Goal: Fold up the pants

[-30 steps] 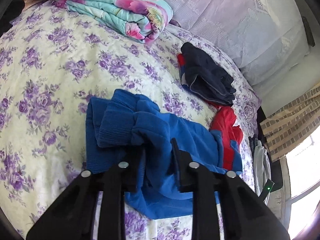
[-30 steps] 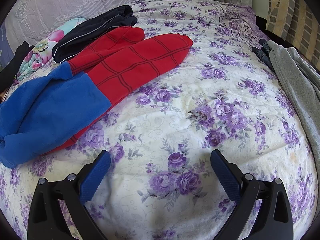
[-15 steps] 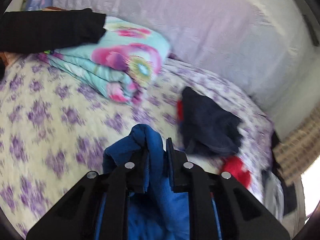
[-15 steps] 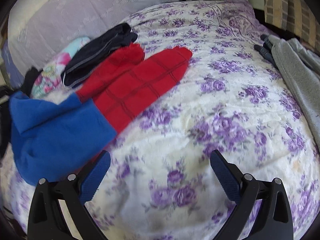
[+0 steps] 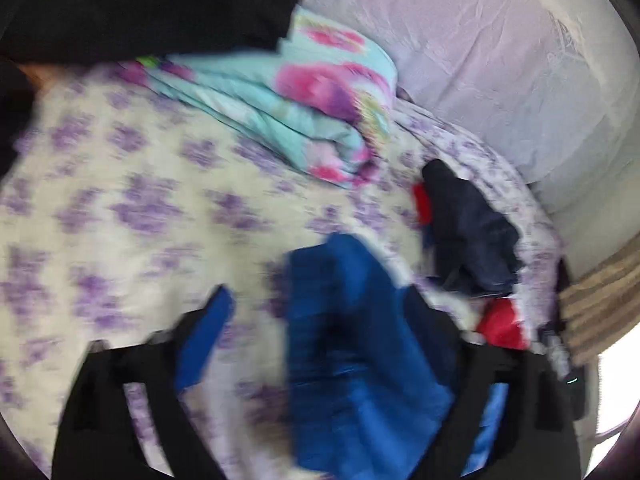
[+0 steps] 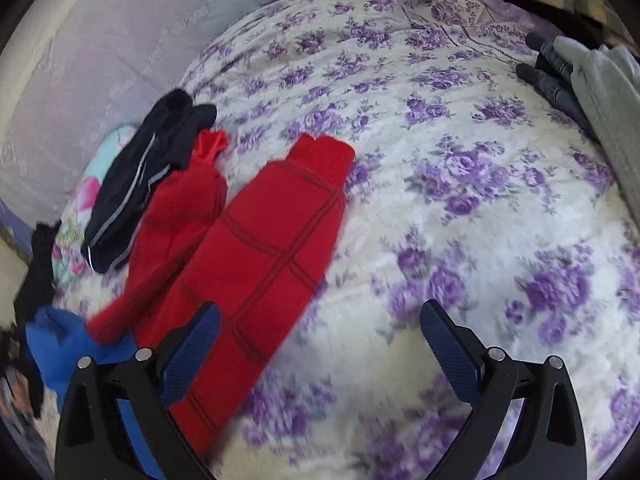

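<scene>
The blue-and-red fleece pants [image 6: 256,264] are lying on the floral bedspread [image 6: 460,200] with their long axis running from the blue waist end, bunched low at the left of the right wrist view, up toward the two red ribbed cuffs near the middle of the bed. The right gripper [image 6: 320,344] is hovering with its jaws spread wide and nothing between them; its left finger is sitting over the wider red leg while its right finger is hanging over bare quilt, so the legs are lying ahead and to its left. The left gripper [image 5: 336,344] has just been opening its jaws, and the folded blue waist section [image 5: 352,340] is sitting loose between the parted fingers, no longer pinched, though blur is hiding whether cloth is brushing either pad. Judging by this, the left hand is nearer the waist and the right hand is nearer the legs, so the next fold probably calls for the right hand to take hold of a cuff. The pants are looking soft and thick, with darker grid lines on the red panels. A folded navy garment [image 6: 148,184] is lying just beside the narrower leg, and a rolled floral blanket [image 5: 304,112] is resting beyond.
</scene>
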